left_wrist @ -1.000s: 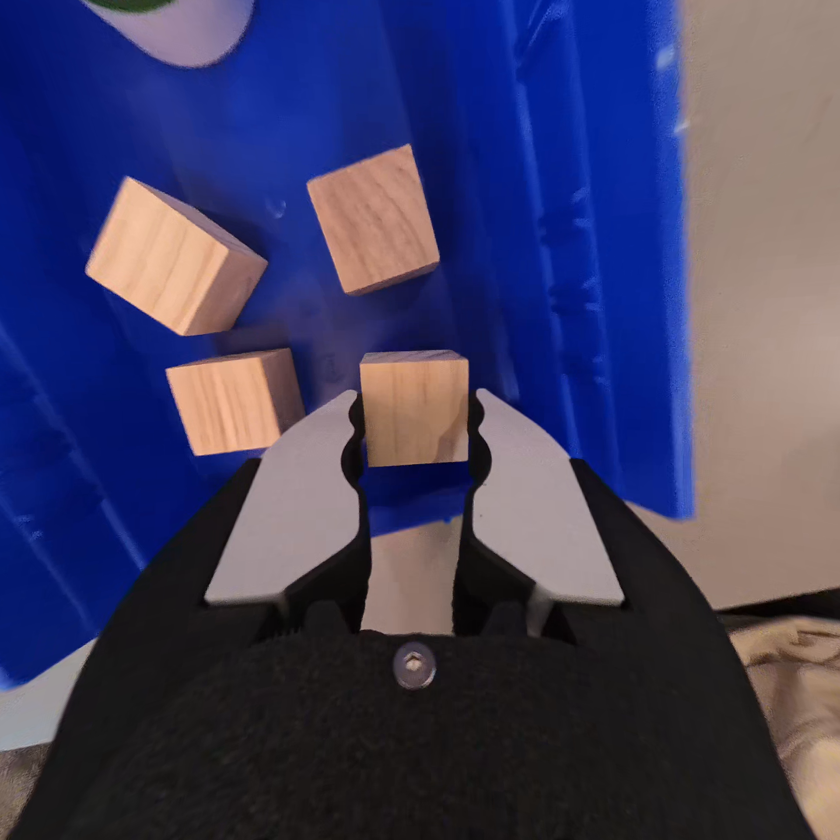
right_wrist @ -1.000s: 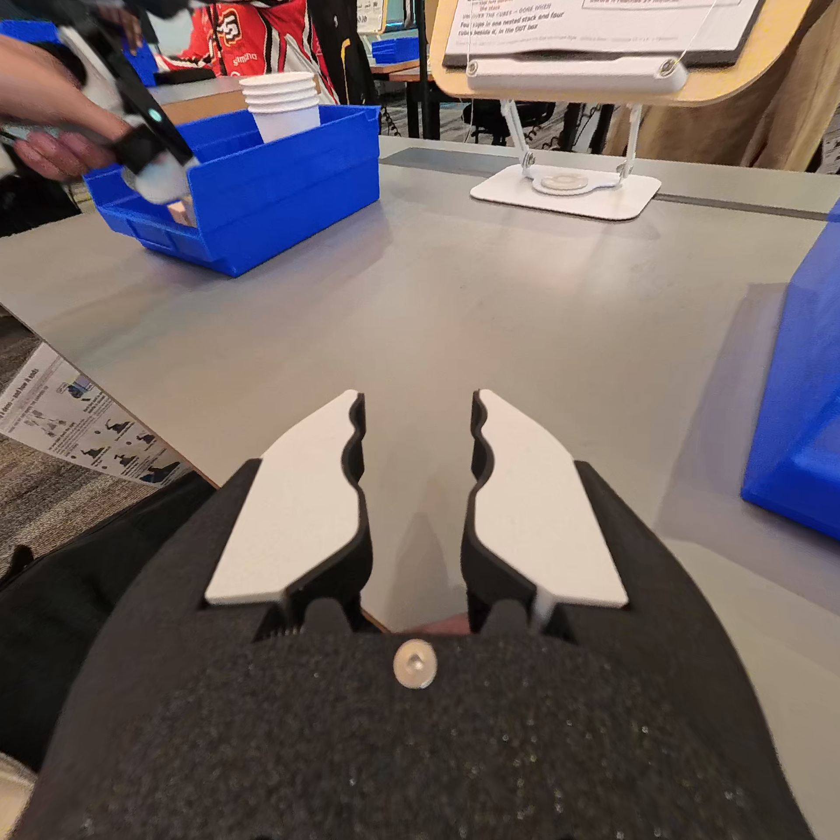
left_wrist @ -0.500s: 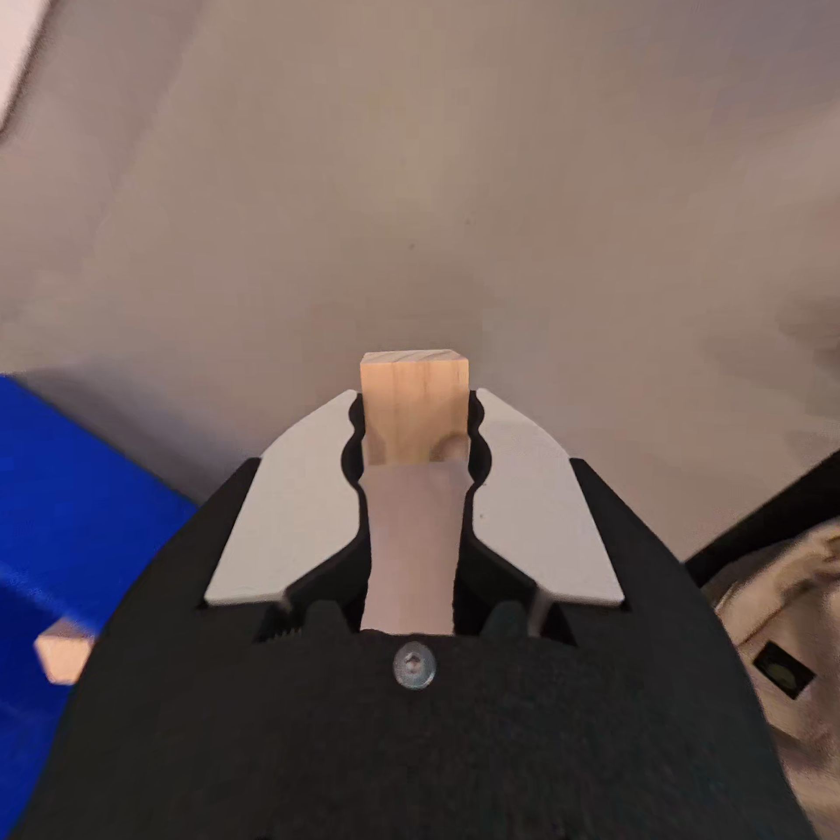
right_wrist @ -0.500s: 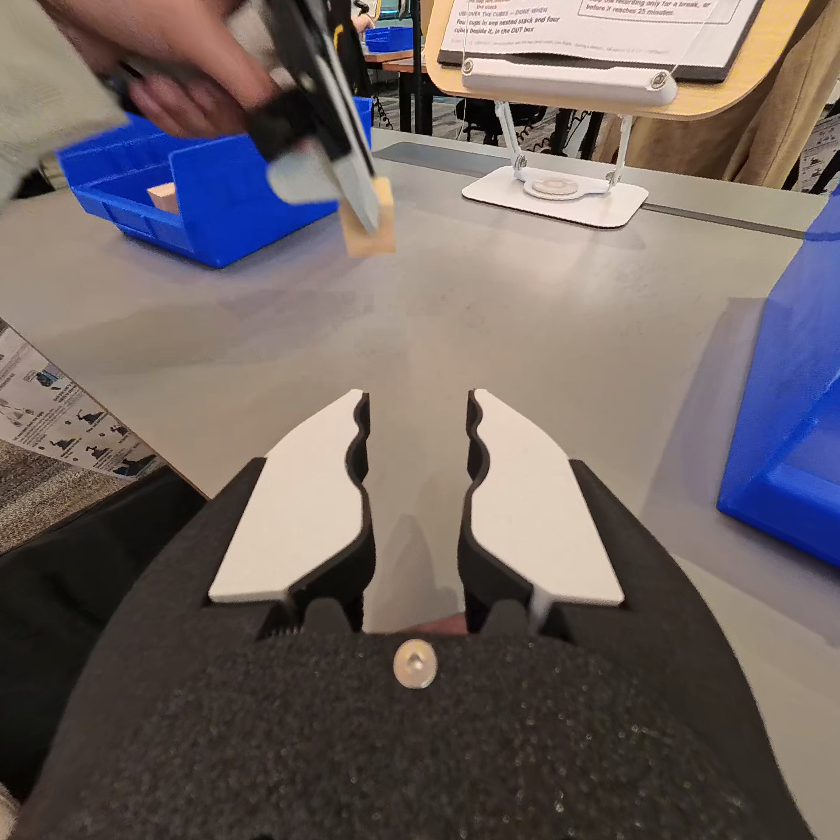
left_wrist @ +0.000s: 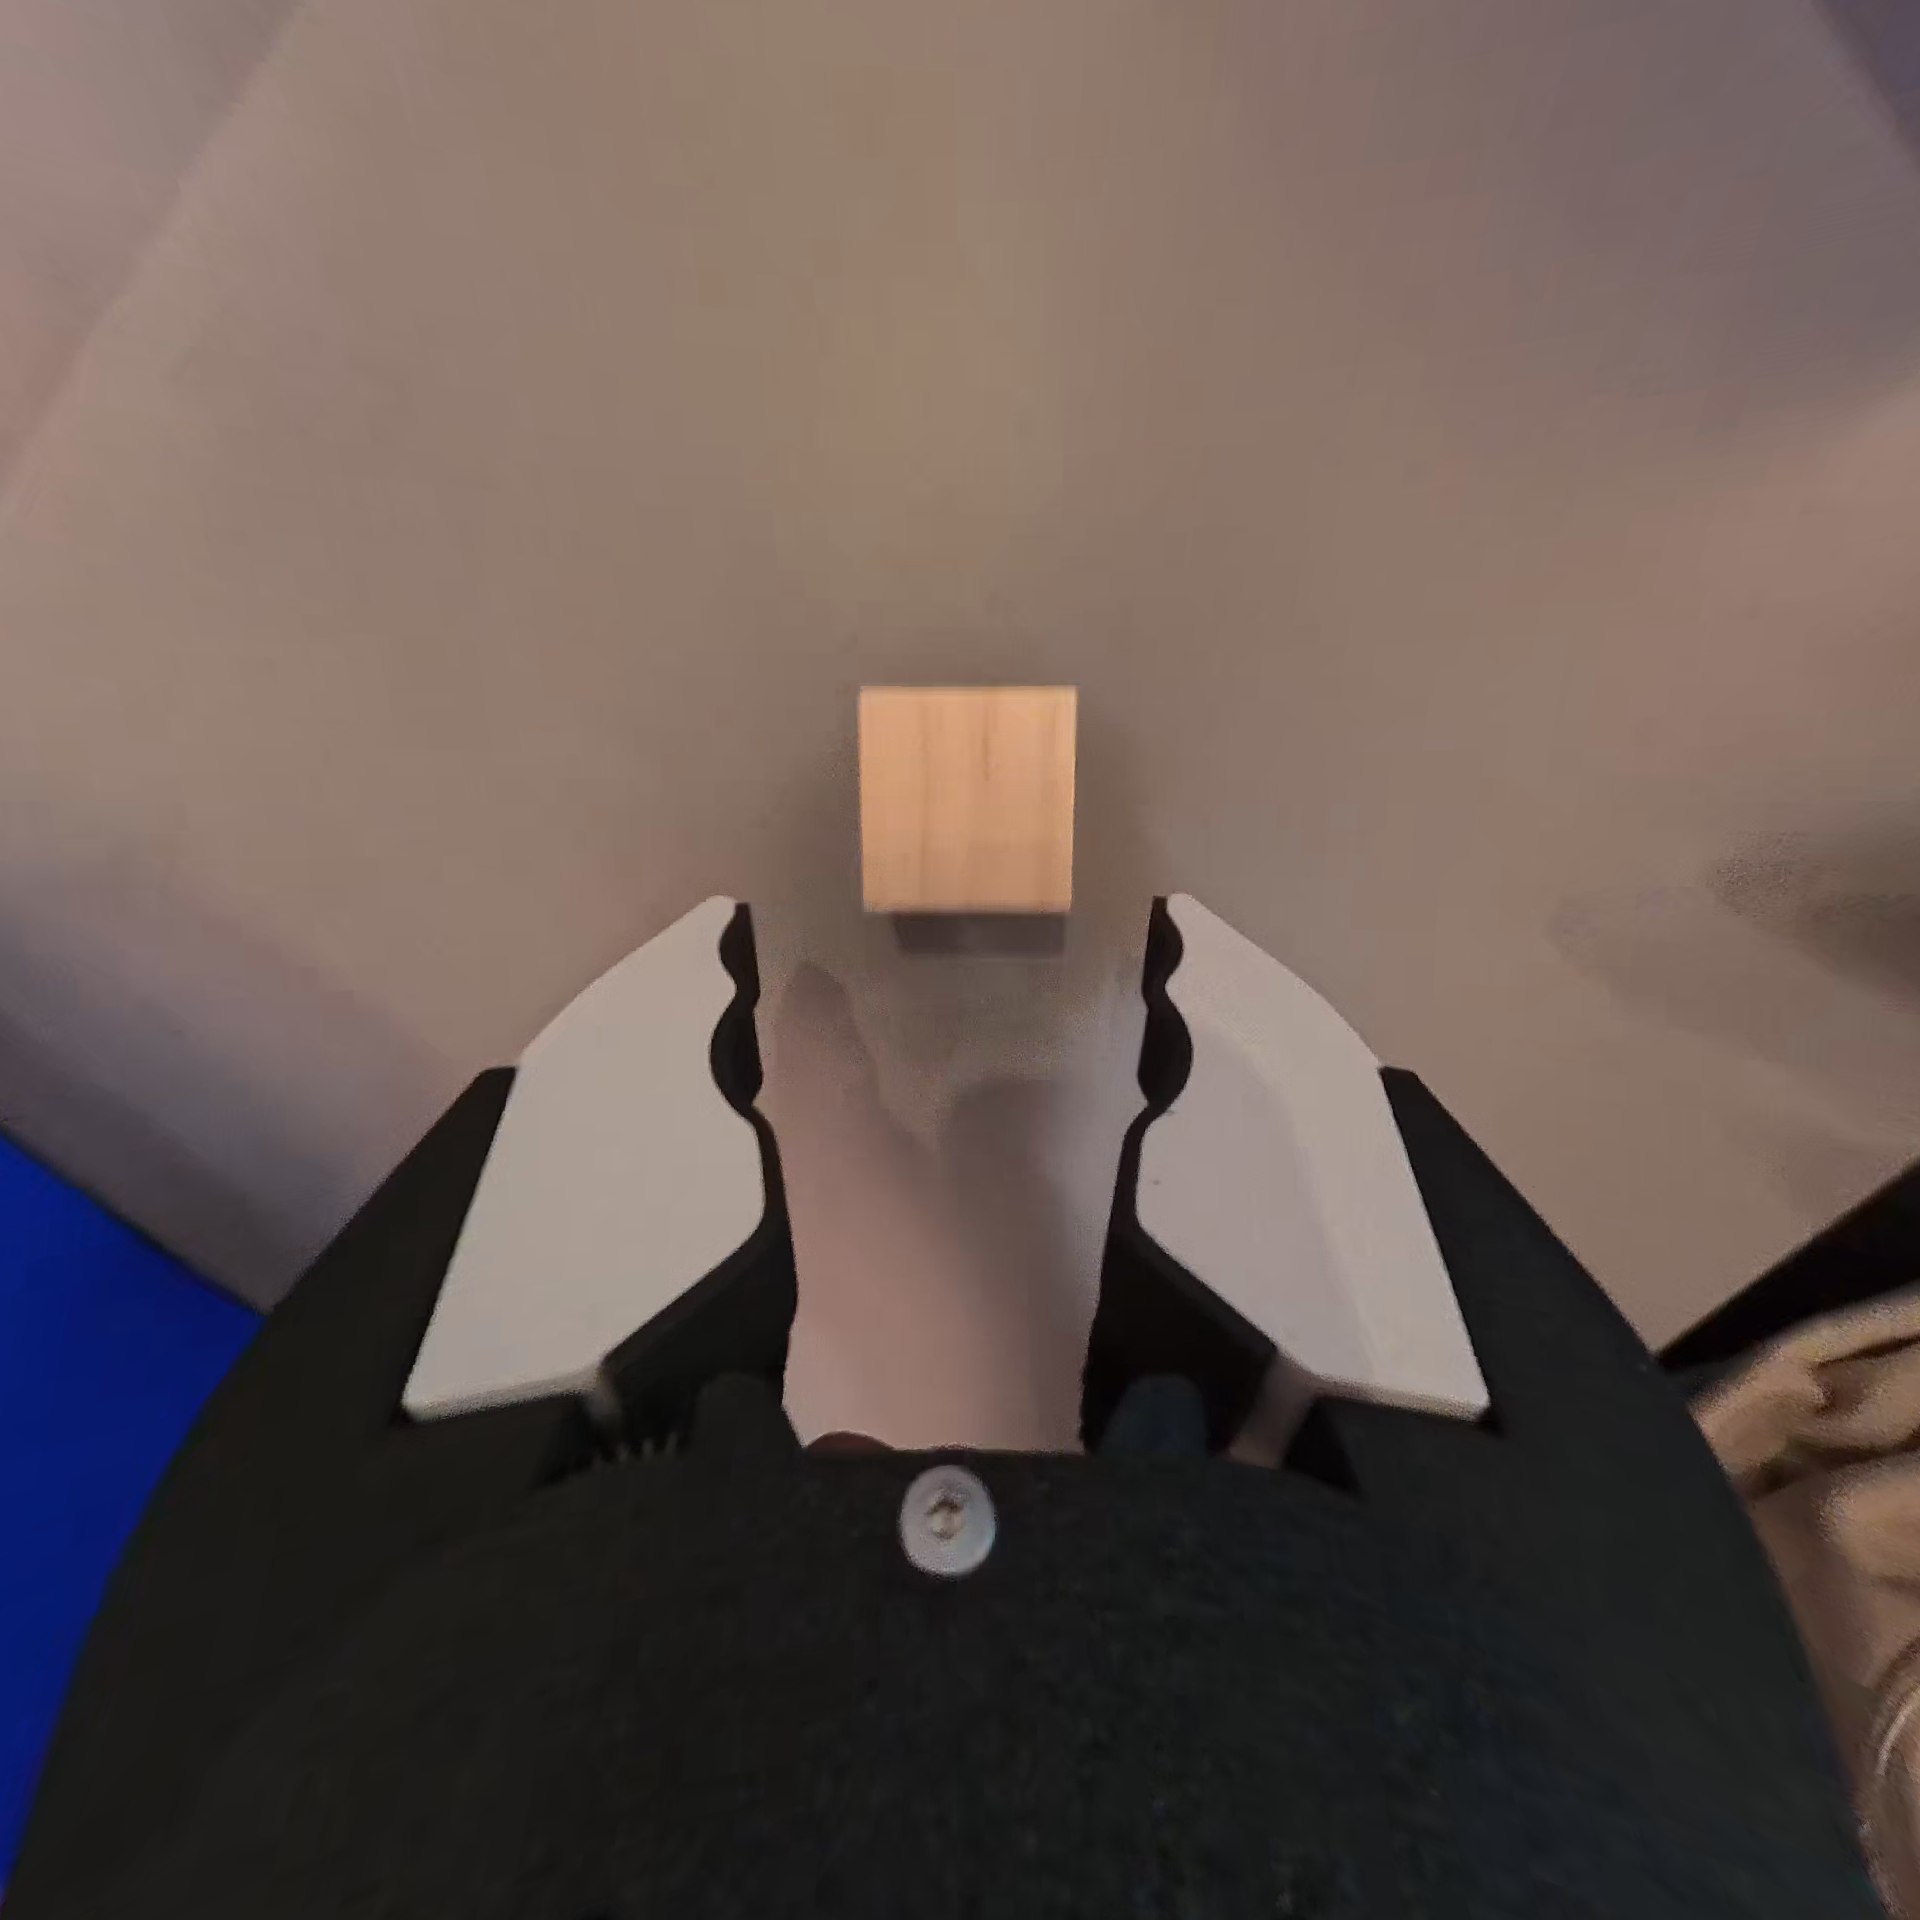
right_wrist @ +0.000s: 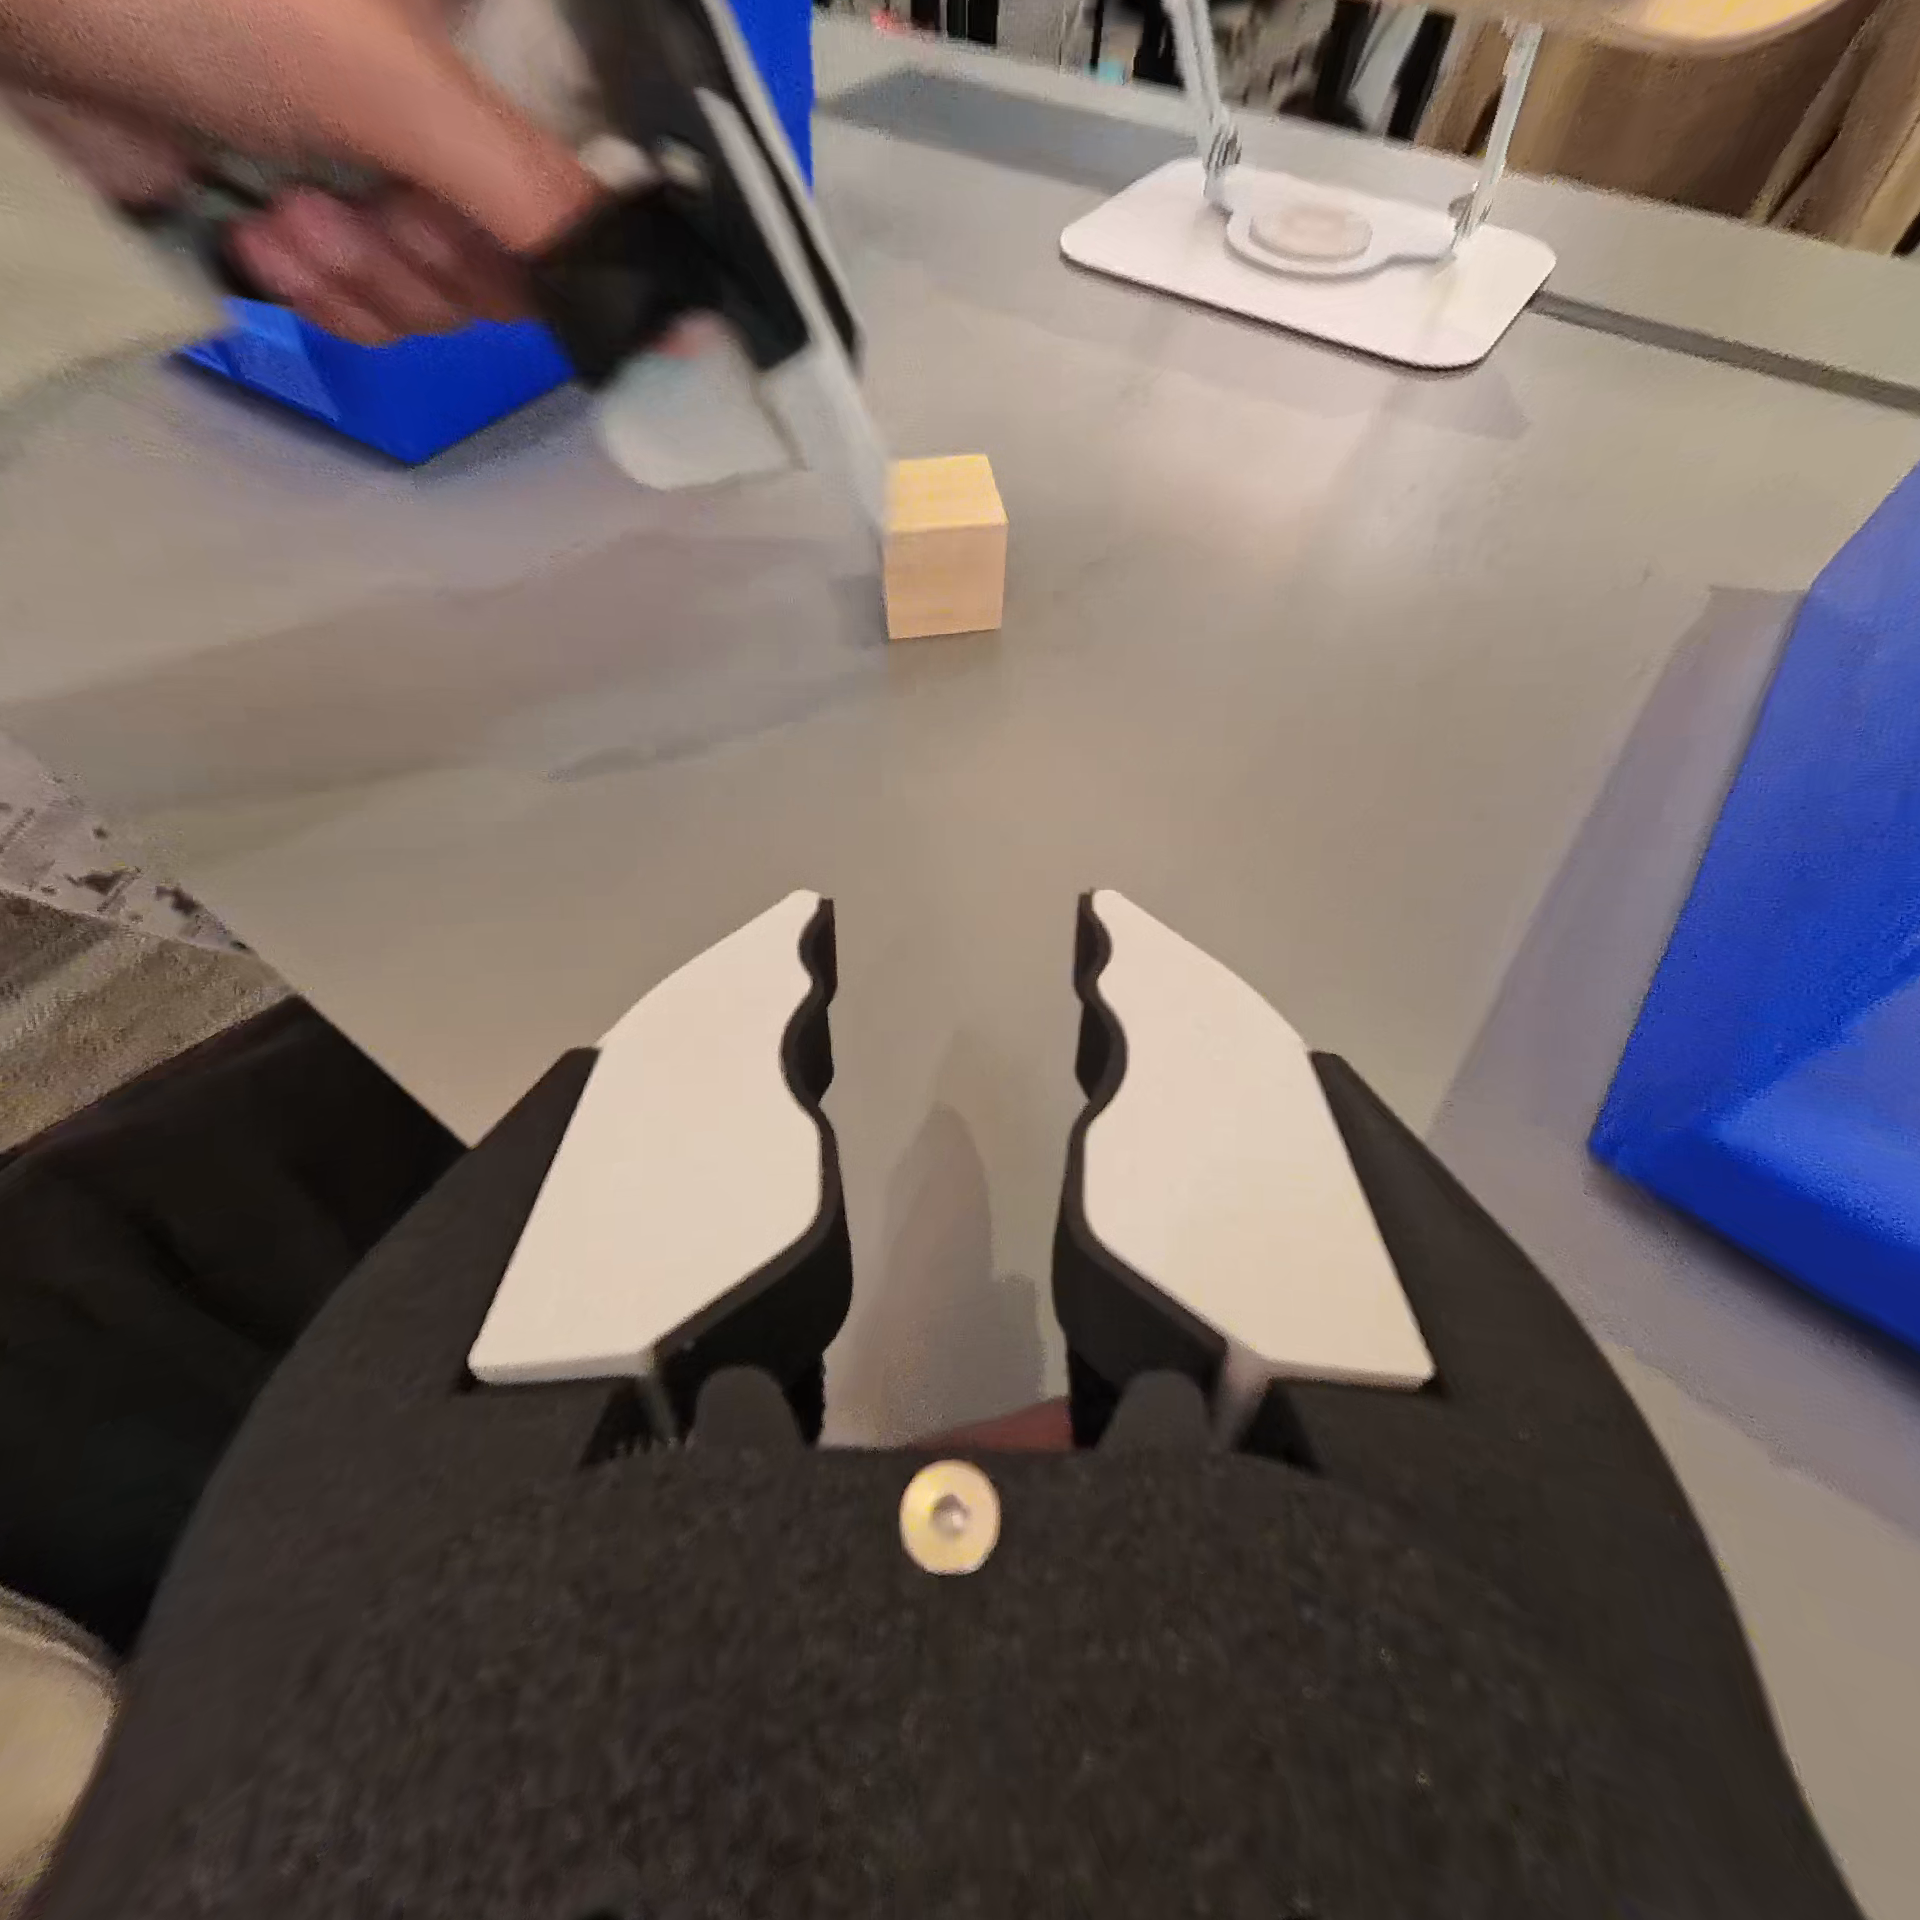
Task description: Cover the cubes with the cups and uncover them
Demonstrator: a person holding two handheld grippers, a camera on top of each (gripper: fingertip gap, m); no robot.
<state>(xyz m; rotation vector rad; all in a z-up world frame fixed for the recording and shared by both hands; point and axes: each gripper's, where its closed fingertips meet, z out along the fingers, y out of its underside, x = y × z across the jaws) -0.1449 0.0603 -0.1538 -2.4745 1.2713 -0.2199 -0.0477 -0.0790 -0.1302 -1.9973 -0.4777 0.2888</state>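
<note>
Left gripper [left_wrist: 948, 914] hangs wide apart over a cube [left_wrist: 966, 798] sitting on the surface [left_wrist: 935, 364], right gripper [right_wrist: 954, 904] idle and apart too, so probably more cubes next, then cups.

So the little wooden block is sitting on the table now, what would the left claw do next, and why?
Probably lift away and head back to the blue bin for another piece. The left gripper is open with its fingers clear of the wooden cube, which rests flat on the grey table. No cup is out on the table yet, and the right gripper is open and empty.
</note>
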